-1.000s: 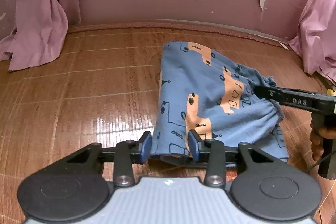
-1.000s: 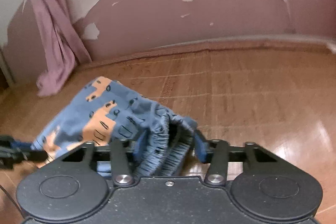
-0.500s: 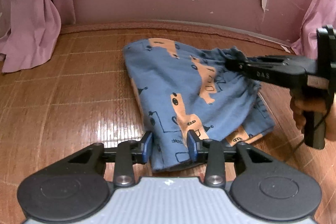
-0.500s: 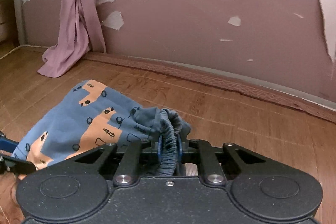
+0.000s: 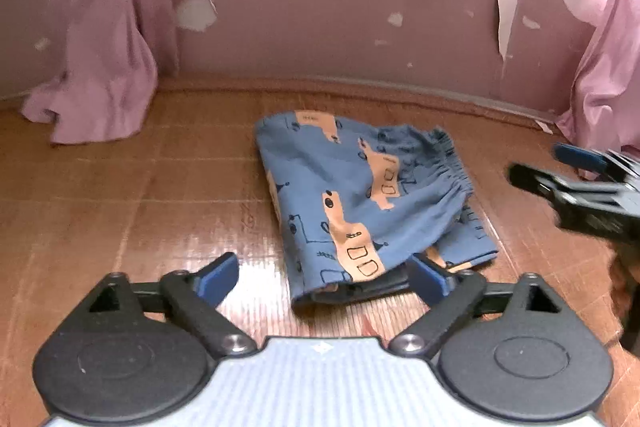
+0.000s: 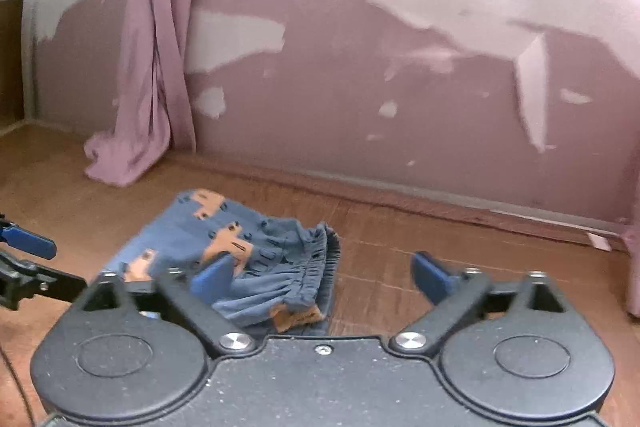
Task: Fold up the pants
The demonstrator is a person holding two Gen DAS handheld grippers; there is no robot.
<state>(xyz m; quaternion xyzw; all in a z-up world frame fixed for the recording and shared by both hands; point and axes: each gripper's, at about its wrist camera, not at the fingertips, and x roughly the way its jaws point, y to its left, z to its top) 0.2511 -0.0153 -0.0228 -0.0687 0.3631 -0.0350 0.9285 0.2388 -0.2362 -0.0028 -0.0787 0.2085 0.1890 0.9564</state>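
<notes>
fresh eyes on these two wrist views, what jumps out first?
The folded blue pants with orange vehicle prints, lying mid-floor on the glossy wooden floor, elastic waistband toward the right. Both grippers are open and holding nothing: the left gripper at the pants' near edge, the right gripper by the waistband. Behind, a pink wall with peeling paint, and pink curtains pooled at the floor.

No readable text, label, brand or number shows in either view. The blue cotton pants with orange vehicle shapes (image 5: 360, 203) carry printed drawings only — no legible letters.
</notes>
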